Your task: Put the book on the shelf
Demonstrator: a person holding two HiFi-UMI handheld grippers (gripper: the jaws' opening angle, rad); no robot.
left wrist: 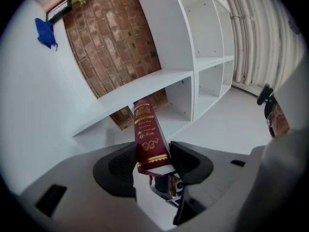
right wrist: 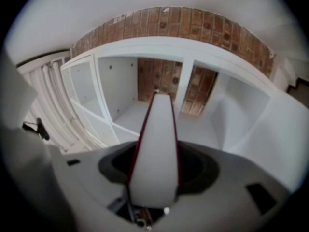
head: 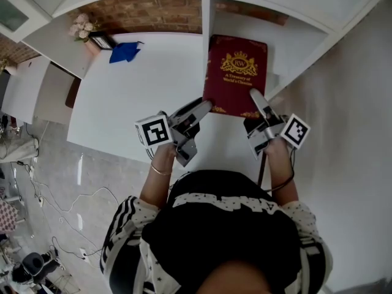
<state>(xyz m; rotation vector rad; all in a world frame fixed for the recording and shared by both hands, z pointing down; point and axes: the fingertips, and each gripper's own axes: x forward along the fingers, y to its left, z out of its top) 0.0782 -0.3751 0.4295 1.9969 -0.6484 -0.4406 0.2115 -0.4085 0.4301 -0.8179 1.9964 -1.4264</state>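
**Item: maroon book, held at shelf mouth by two grippers**

- Book: maroon hardback with gilt crest and lettering, cover facing up. It sits at 1 o'clock from the person, at the open front of the white shelf, just right of an upright divider. Whether it rests on the white surface below cannot be told.
- Left gripper: at the book's 7 o'clock corner. Its jaws pinch the spine end, with a dark pad on either cover.
- Right gripper: at the book's 5 o'clock corner. Its jaws clamp across the covers, and the pale page edge runs out between them toward the compartments.
- Blue cloth: crumpled on the white top at 10 o'clock, well apart from the book.
- Flowers: pale pink, beyond the cloth at 10 o'clock.
- Brick wall: behind the shelf at 12 o'clock.
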